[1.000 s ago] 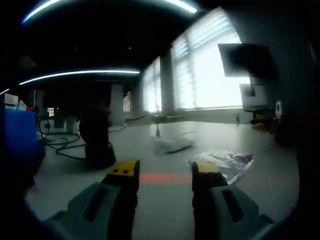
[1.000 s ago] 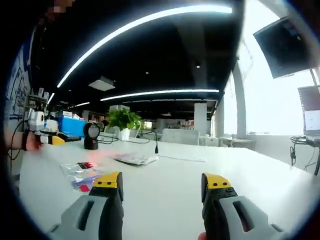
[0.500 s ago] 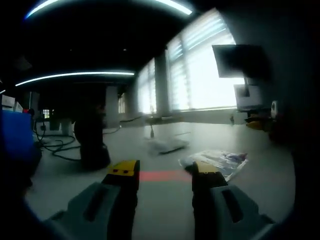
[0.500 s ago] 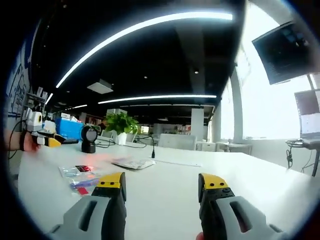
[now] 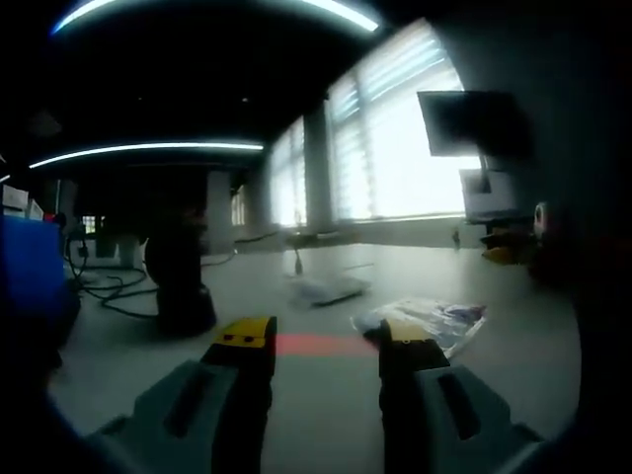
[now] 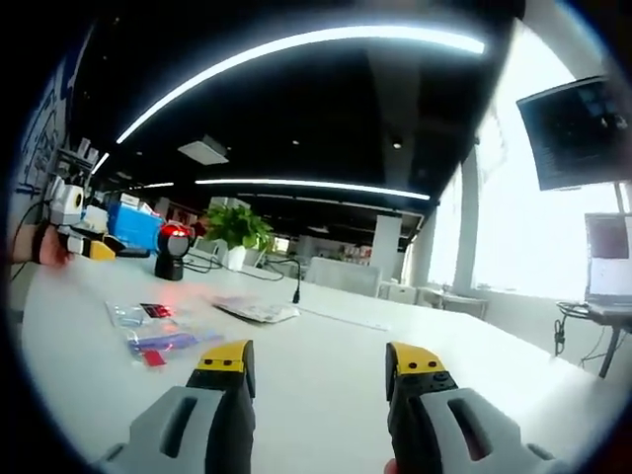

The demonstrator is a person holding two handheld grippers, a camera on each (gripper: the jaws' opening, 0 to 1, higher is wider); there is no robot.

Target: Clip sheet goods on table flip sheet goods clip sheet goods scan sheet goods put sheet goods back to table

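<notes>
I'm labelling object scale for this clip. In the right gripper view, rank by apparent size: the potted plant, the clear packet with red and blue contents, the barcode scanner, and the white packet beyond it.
1. Clear packet, though it lies nearest the camera.
2. Potted plant and white packet: too close to rank.
3. Barcode scanner, smallest, but far back.

Bare counter (image 6: 326, 365) lies open right of the clear packet (image 6: 158, 336); beyond the packet stand a black scanner (image 6: 173, 252) and a second flat packet (image 6: 255, 309).

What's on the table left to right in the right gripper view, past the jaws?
Left gripper → scanner → clear packet with red and blue contents → potted plant → flat white packet → laptop.
</notes>
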